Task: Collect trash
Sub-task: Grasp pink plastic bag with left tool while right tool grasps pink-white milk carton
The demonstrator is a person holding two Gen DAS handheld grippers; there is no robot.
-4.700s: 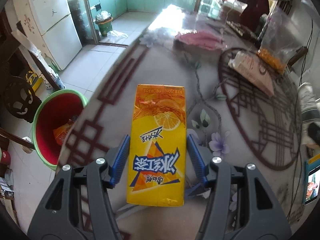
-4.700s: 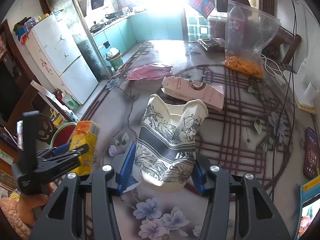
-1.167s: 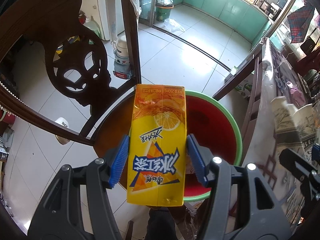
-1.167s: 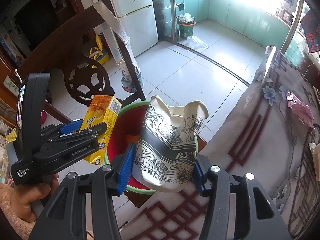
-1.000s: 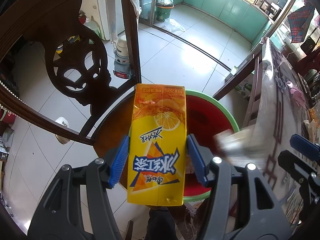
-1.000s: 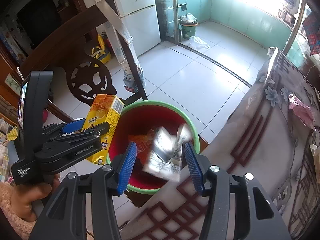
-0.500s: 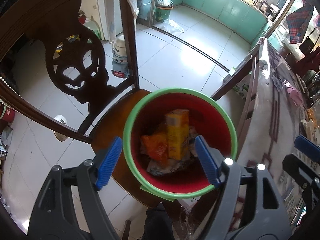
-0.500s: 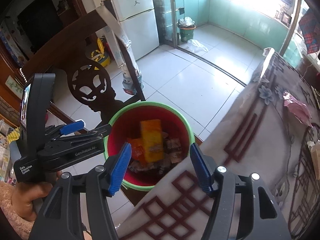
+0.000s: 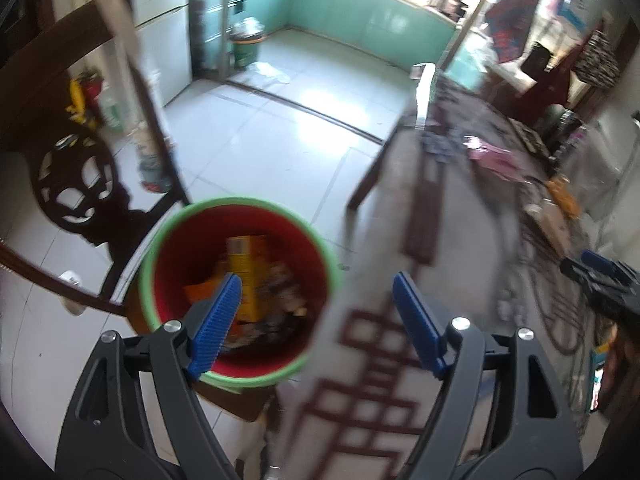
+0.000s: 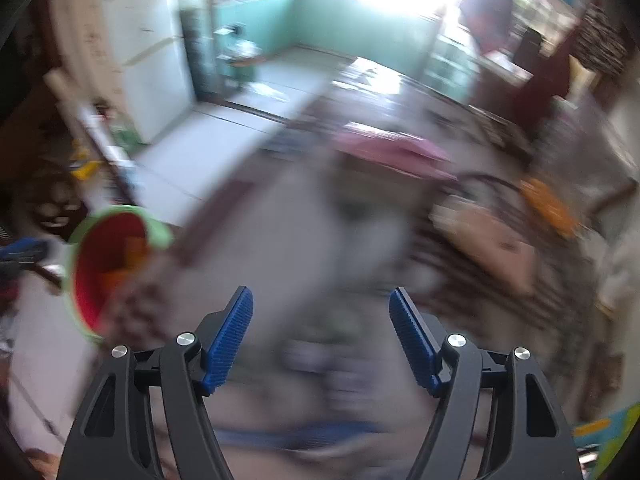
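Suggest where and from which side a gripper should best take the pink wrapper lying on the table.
The pink wrapper lies flat and wide on the table. Probably come from above and pinch its nearer long edge, which seems to lift slightly. Blur hides finer folds. The right gripper is open and empty.

No lettering can be read in either view, since both are smeared by motion. The yellow carton (image 9: 247, 276) lying in the red bin (image 9: 240, 292) at near left carries a small barcode-like patch near its far end, too blurred to make out. The pink wrapper (image 10: 394, 152) on the far part of the table (image 10: 280, 232) shows no legible print.
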